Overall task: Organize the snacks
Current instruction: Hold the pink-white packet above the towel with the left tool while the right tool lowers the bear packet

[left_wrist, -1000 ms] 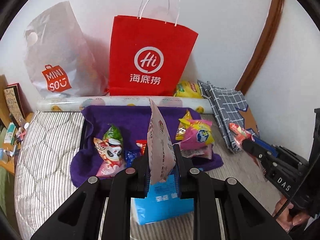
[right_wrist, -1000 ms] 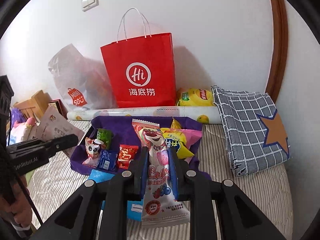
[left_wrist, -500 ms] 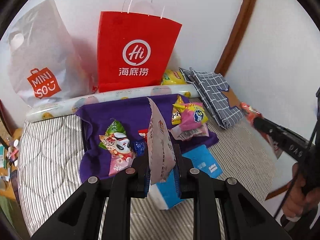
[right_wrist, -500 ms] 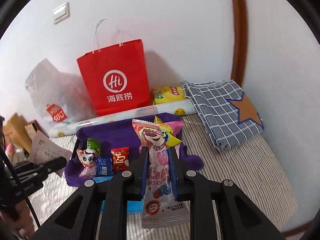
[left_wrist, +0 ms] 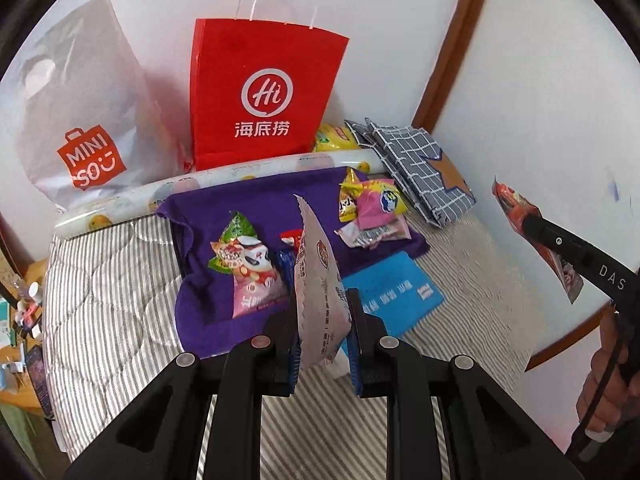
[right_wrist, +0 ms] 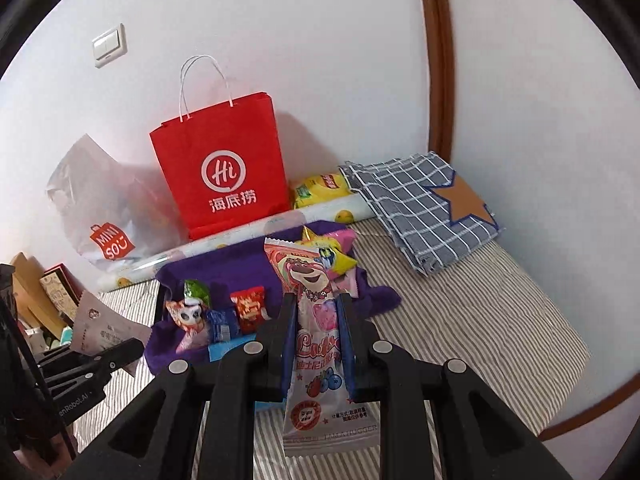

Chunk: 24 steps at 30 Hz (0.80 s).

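My left gripper [left_wrist: 322, 300] is shut on a white snack packet [left_wrist: 318, 280], held edge-on above the striped bed. My right gripper [right_wrist: 312, 304] is shut on a pink bear-print snack packet [right_wrist: 316, 320], which hangs down past the jaws. Below both lies a purple cloth [left_wrist: 256, 200] [right_wrist: 240, 256] carrying a panda packet [left_wrist: 250, 268] [right_wrist: 190, 316], a small red packet [right_wrist: 248, 308] and a pink and yellow pile [left_wrist: 372, 208] [right_wrist: 336, 256]. The right gripper with its packet [left_wrist: 536, 236] shows at the right of the left wrist view. The left gripper with its packet [right_wrist: 100, 328] shows at the right wrist view's left edge.
A red paper bag [left_wrist: 260, 96] [right_wrist: 224, 172] and a white Miniso bag [left_wrist: 76, 116] stand against the wall behind a rolled sheet [left_wrist: 224, 180]. A folded checked cloth [right_wrist: 424, 208] lies at the right, a blue flat pack [left_wrist: 396, 292] beside the purple cloth. Clutter lines the bed's left edge.
Both grippers have shifted sideways and rolled, so the scene tilts and the far bags sit further left. Each keeps its packet. The other gripper appears higher in each view.
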Motion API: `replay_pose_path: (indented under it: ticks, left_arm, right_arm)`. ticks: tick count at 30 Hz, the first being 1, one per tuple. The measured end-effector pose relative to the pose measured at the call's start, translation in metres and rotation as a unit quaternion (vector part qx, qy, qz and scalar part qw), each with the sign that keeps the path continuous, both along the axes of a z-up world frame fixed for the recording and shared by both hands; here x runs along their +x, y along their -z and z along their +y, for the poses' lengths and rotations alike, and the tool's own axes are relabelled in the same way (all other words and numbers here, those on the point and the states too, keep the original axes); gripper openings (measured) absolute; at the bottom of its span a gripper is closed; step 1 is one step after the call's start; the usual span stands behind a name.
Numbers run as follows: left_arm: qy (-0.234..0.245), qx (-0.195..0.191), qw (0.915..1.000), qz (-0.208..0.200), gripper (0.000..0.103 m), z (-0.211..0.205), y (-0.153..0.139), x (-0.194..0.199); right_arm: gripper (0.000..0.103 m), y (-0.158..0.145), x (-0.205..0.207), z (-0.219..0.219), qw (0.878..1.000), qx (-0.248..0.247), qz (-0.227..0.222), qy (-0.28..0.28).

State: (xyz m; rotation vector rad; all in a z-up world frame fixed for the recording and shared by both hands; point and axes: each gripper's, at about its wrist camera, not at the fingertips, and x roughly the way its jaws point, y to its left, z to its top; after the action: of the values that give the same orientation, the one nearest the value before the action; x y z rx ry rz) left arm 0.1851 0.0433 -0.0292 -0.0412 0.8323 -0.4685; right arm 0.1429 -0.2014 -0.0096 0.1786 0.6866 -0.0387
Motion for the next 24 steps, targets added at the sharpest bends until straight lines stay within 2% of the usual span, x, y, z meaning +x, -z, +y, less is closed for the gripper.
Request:
replay_pose_path:
  ticks: [3,12,19,24]
  left_arm:
    - [-0.007,0.0,0.9999,-0.01,0.019,-0.001,-0.003,-0.015]
    - [-0.082,-0.021,0.996,-0.029,0.019,-0.003,-0.022,-0.045]
    - [-0.11,0.003,0.9933,-0.032,0.019,-0.019,-0.038,-0.04]
    - [-0.115,0.021,0.9925,-0.035,0.019,-0.031,-0.044,-0.022]
  right_arm:
    - [0.019,0.002,-0.011,-0.003,1.0,-0.007,0.006,-0.01]
    - [0.019,-0.004,-0.023,-0.021,0.997,-0.016,-0.001,-0.081]
    - [0.019,-0.01,-0.009,-0.025,0.992,-0.006,-0.02,-0.125]
    - [0.019,-0.008,0.021,-0.022,0.99,0.01,-0.015,-0.142]
